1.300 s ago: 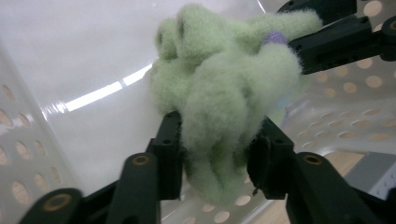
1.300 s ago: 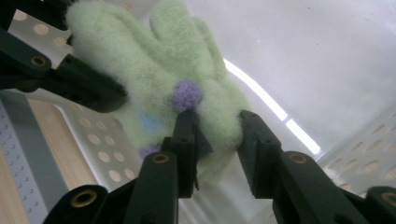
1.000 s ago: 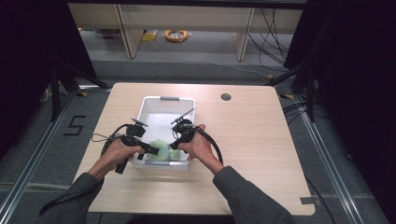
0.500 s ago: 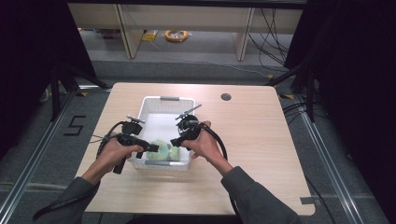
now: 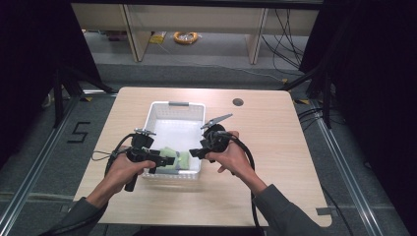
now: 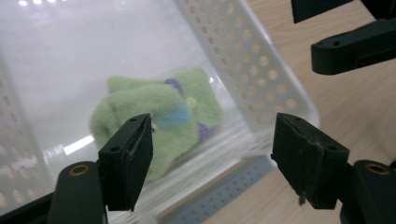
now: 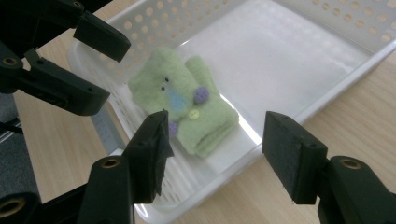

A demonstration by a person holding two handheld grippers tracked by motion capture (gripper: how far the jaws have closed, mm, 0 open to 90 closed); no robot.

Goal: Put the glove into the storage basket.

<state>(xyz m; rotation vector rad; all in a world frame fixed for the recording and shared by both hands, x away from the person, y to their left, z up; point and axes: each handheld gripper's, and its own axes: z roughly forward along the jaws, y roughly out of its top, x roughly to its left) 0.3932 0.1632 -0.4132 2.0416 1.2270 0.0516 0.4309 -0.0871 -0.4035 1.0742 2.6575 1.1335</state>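
A light green mitten (image 5: 178,158) with purple and blue patches lies flat in the near end of a white perforated basket (image 5: 173,104). My left gripper (image 5: 167,160) hovers at the basket's near left corner, open, its jaws framing the mitten (image 6: 159,112) through the basket wall (image 6: 243,56). My right gripper (image 5: 193,153) is held at the near right corner, also open and empty. It looks down on the mitten (image 7: 187,107) inside the basket (image 7: 299,42). Each gripper view shows the other gripper: the left gripper (image 7: 70,60) and the right gripper (image 6: 355,42).
The basket stands mid-table on a light wooden tabletop (image 5: 275,147). A round dark grommet (image 5: 238,102) sits near the far edge. Cables trail from both grippers toward the person. Shelving and floor cables lie beyond the table.
Both grippers have drawn back slightly toward the basket's near corners and a little apart. The mitten stays where it was in the basket.
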